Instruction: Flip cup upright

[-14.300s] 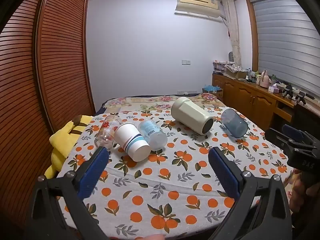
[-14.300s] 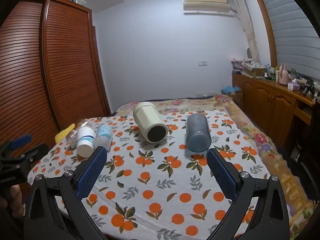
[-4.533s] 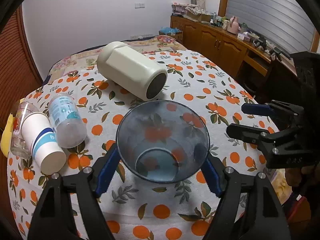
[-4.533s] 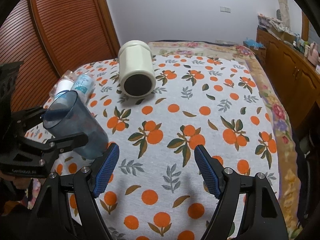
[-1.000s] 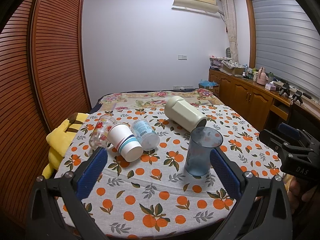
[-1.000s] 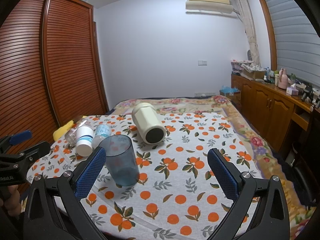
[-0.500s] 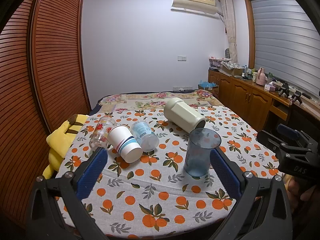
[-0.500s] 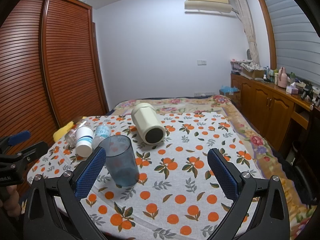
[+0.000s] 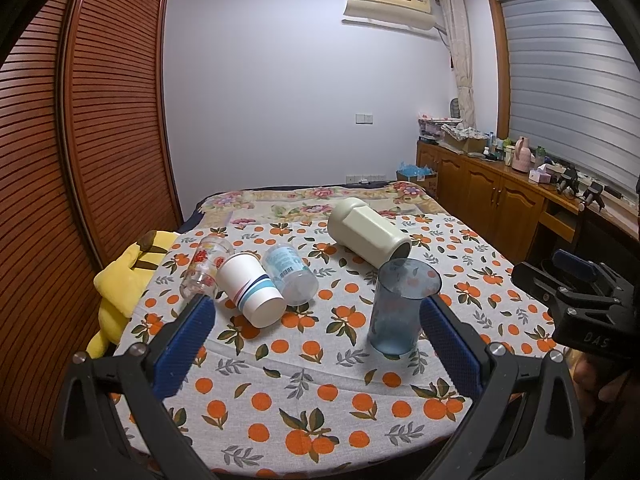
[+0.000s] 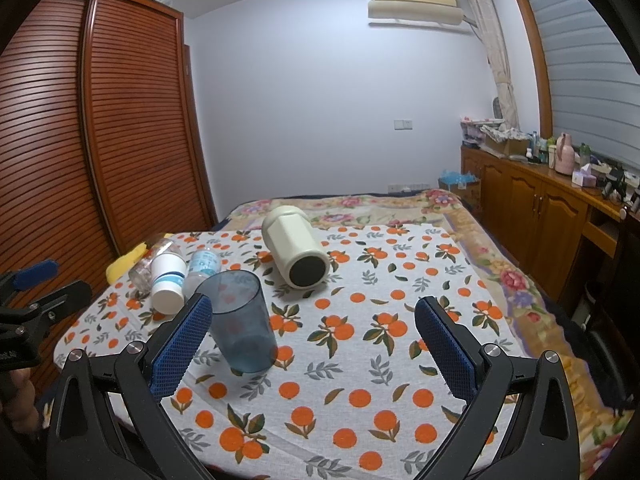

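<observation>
**Blue cup now upright**

Since the start, the blue cup [image 9: 403,307] has gone from lying to standing on the bench [image 9: 320,380]. Left claw [image 9: 318,344] and right claw [image 10: 312,344] both spread apart, empty. Retreat straight back, avoid nudging it.

Blue translucent cup [image 9: 402,308]; orange-print white tablecloth [image 9: 320,380]

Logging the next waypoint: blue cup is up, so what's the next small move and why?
Probably bring the left gripper in over the white striped paper cup, just ahead of its left finger. The blue cup stands upright, mouth up, free of both open grippers. The paper cup lies on its side, as do the cream canister and the bottles beside it.
</observation>
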Demonstrator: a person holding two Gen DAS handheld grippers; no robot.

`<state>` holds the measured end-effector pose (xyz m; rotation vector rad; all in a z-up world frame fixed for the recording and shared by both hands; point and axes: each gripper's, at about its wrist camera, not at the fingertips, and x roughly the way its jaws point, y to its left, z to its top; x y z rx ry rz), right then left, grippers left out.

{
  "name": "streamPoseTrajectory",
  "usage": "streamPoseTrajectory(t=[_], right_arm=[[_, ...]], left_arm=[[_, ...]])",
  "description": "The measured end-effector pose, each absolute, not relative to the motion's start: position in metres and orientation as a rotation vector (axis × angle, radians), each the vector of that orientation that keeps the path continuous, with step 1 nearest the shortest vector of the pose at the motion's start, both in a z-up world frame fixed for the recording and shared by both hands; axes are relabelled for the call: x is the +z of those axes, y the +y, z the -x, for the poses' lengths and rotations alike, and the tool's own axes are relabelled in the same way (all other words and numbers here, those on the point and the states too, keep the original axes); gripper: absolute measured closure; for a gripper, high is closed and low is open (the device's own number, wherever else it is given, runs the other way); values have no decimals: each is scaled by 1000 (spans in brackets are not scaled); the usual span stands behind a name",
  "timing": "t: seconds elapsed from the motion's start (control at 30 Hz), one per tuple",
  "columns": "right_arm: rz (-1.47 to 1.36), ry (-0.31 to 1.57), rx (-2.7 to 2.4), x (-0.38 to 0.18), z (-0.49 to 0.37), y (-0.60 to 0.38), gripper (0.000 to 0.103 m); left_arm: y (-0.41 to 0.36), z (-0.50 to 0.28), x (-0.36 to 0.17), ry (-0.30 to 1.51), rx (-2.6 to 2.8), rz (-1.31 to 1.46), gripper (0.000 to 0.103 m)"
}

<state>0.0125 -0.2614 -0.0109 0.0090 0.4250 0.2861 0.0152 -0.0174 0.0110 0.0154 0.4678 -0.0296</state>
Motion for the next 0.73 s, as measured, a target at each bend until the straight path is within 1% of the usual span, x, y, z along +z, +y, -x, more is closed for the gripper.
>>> streamPoseTrajectory(t=[0.73], right_arm=[[-9, 422, 281, -10, -13, -264, 0]], left_arm=[[-18, -14, 13, 468, -28, -15, 0]])
